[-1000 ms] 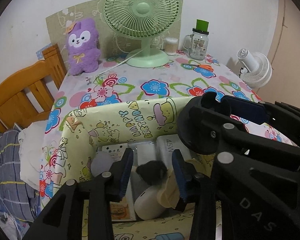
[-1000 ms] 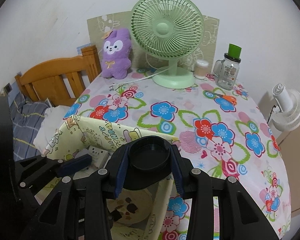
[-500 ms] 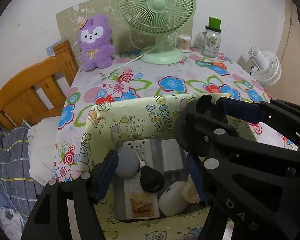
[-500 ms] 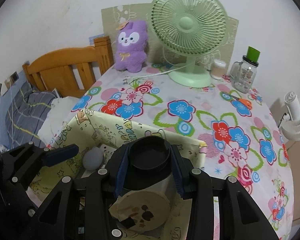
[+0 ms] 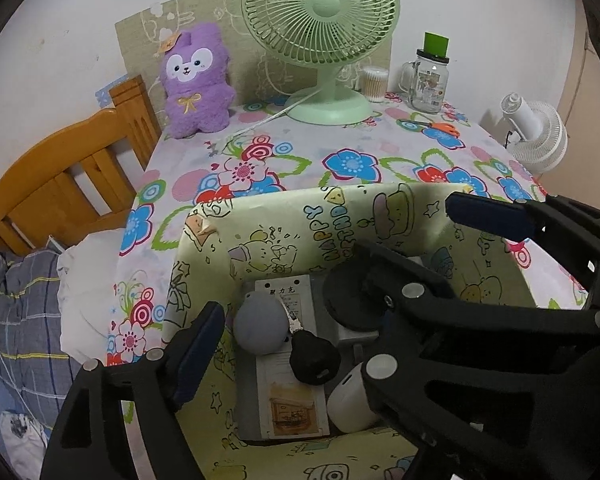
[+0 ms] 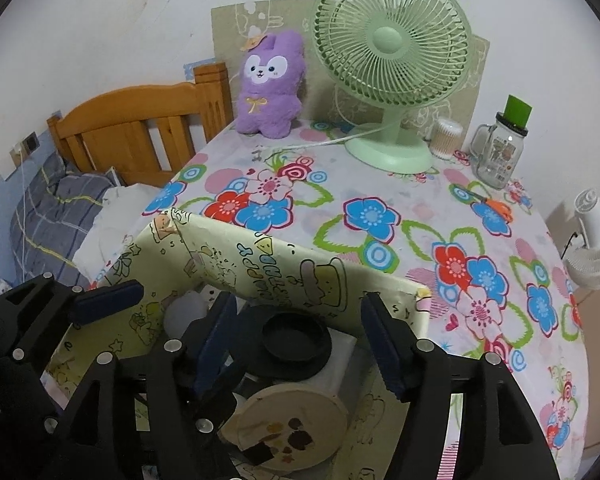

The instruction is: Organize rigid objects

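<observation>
A pale yellow cartoon-print box point(image 5: 300, 224) point(image 6: 260, 268) stands at the near edge of the flowered table. A black round lid point(image 6: 296, 338) point(image 5: 350, 304) now rests in it on white chargers, beside a beige round disc point(image 6: 288, 428). My right gripper point(image 6: 300, 340) is open over the box, its jaws apart on either side of the lid. My left gripper point(image 5: 300, 344) is open and empty above the box. Inside lie a grey ball point(image 5: 258, 324), a black plug point(image 5: 314, 356), a white case point(image 5: 350, 402) and a flat card point(image 5: 288, 364).
A green fan point(image 6: 392, 60), a purple plush point(image 6: 270, 84), a glass jar with green lid point(image 6: 500, 148), a cotton-swab pot point(image 6: 446, 138) and orange scissors point(image 6: 498, 206) stand at the table's far side. A wooden bed frame point(image 6: 140, 128) is left, a white fan point(image 6: 596, 240) right.
My right gripper has lowered the black lid into the box and opened, letting it go. My left gripper has opened wider and drawn back up from the box.
</observation>
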{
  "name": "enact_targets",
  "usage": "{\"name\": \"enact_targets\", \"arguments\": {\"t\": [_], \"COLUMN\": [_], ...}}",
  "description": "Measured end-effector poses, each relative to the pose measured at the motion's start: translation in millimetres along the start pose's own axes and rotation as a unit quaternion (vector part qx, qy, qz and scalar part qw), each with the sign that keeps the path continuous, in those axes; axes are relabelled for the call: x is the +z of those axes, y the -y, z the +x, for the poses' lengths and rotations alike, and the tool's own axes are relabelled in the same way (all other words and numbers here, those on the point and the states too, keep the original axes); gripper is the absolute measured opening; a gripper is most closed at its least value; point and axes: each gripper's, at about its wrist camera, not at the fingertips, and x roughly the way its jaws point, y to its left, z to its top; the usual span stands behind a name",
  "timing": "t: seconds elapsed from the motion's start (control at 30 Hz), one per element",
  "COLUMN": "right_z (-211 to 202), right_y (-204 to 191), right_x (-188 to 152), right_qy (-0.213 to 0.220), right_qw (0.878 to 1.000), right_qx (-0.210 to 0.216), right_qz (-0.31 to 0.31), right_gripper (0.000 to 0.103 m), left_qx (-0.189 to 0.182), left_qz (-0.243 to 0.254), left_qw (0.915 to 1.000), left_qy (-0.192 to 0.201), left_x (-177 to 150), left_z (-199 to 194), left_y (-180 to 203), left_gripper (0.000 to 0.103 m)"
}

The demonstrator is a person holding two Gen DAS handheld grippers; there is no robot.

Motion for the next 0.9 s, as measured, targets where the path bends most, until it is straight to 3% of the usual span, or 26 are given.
{"name": "enact_targets", "arguments": {"t": [0.23, 0.9], "right_z": [-19, -69], "right_y": [7, 39], "right_x": [-3, -21], "right_qy": [0.018, 0.042], "right_qw": [1.000, 0.995], "right_qx": [-0.023, -0.083], "right_qz": [0.004, 0.044], "right_gripper": [0.080, 0.090], "left_qx": [0.002, -0.006], "left_qz": [0.012, 0.020], "left_qw": [0.9997, 0.9973], "left_qy": [0.023, 0.070], "left_x": [0, -3], "left_z": [-12, -48], "left_y": [11, 43], "left_gripper": [0.089, 0.098]}}
